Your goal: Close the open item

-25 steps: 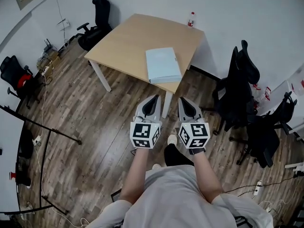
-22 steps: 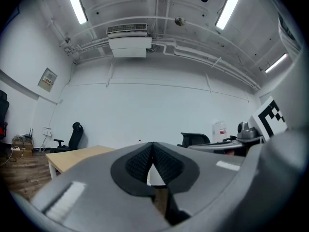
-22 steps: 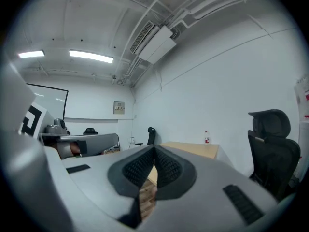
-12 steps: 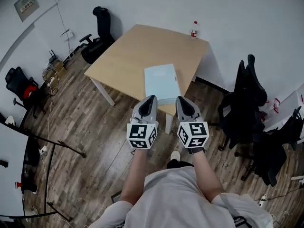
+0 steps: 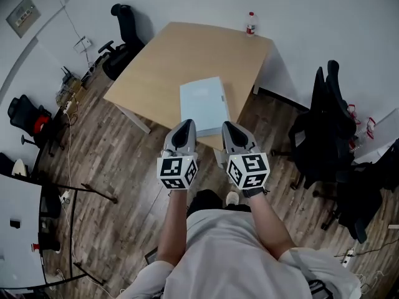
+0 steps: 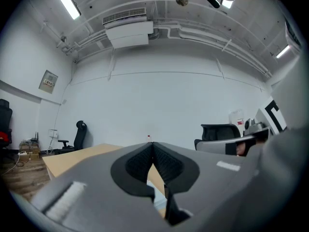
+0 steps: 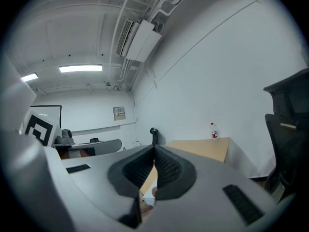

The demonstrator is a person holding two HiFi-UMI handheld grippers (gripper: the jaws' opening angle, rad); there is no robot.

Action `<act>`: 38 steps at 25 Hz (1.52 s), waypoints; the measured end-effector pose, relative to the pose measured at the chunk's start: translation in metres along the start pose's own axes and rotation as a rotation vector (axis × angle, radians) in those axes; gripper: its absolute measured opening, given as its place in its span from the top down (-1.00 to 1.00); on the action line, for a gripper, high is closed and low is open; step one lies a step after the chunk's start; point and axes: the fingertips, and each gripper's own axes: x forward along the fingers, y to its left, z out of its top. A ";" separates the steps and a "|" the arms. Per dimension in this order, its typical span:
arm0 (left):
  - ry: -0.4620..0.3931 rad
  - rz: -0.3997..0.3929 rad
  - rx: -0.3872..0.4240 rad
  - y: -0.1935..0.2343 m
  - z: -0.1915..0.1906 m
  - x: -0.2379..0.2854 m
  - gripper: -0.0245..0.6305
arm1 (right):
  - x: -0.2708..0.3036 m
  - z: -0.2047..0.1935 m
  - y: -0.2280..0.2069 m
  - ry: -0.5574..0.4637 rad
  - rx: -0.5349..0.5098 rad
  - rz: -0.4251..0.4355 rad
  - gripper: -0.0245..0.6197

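Observation:
A pale blue flat box or folder [image 5: 204, 104] lies on the wooden table [image 5: 168, 61] near its front edge, seen from the head view. Both grippers hang side by side just short of that edge. My left gripper [image 5: 185, 126] is shut, its jaws meeting at the tips with nothing between them [image 6: 152, 144]. My right gripper [image 5: 228, 126] is shut and empty too [image 7: 154, 148]. Through the gap under each pair of jaws a sliver of the blue item and the tabletop shows.
A small bottle with a red cap [image 5: 250, 24] stands at the table's far edge by the white wall. Black office chairs stand at the right [image 5: 327, 114] and far left [image 5: 121, 39]. Tripod legs and cables cross the wood floor at the left [image 5: 75, 189].
The person has stepped toward the table. Both grippers now reach up to its front edge, closer to the blue item. Their jaws have stayed shut.

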 end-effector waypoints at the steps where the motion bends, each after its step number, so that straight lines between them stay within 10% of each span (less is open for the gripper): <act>1: 0.017 0.005 -0.007 0.001 -0.007 0.003 0.90 | 0.000 -0.005 -0.004 0.011 0.009 -0.001 0.89; 38: 0.229 -0.152 -0.107 0.078 -0.122 0.167 0.90 | 0.152 -0.090 -0.096 0.224 0.076 -0.127 0.89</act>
